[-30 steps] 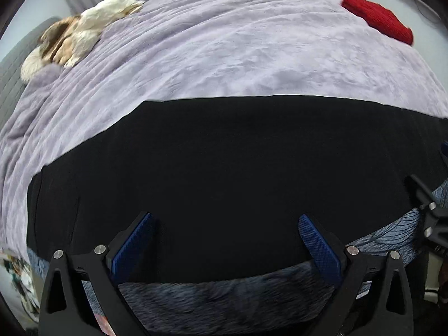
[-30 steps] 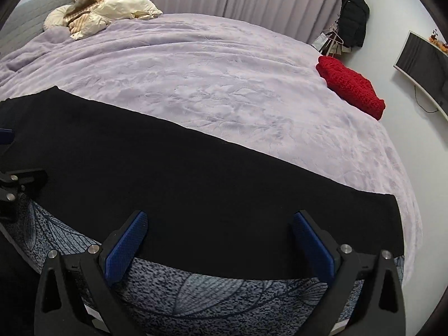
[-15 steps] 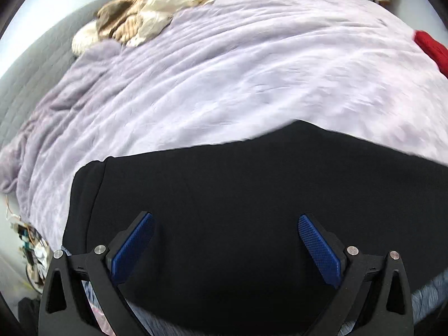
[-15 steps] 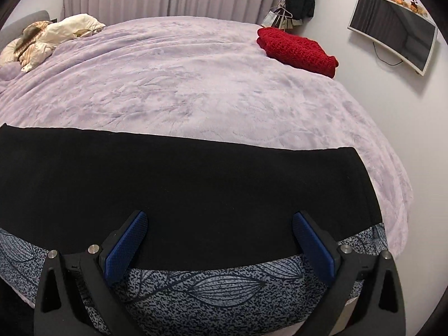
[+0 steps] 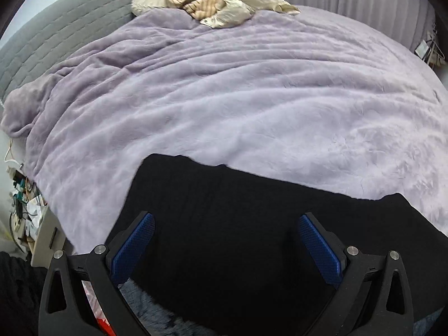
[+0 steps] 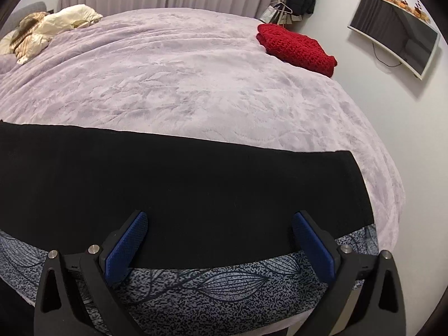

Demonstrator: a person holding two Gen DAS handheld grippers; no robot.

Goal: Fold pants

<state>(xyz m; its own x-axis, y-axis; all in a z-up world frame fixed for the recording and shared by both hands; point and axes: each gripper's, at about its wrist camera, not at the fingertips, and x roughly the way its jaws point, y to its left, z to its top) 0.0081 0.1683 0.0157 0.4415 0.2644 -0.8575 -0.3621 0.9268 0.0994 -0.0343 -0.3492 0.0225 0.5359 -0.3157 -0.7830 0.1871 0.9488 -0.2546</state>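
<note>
The black pants (image 5: 252, 238) lie flat as a long strip across the near edge of the lilac bed cover (image 5: 224, 98). My left gripper (image 5: 224, 240) is open and empty, hovering over the strip's left end. In the right wrist view the pants (image 6: 196, 184) run across the frame and end at the right. My right gripper (image 6: 219, 238) is open and empty above their near edge.
A patterned grey-blue sheet (image 6: 210, 288) shows under the pants' near edge. A red knitted item (image 6: 296, 47) lies at the far right of the bed. Cream and striped pillows (image 5: 212, 0) sit by the grey headboard (image 5: 56, 42). A cluttered bedside stand (image 5: 25, 218) is at the left.
The left gripper has swung to the left, towards the left end of the pants. The right gripper has swung right, towards the right end. Both stayed open.
</note>
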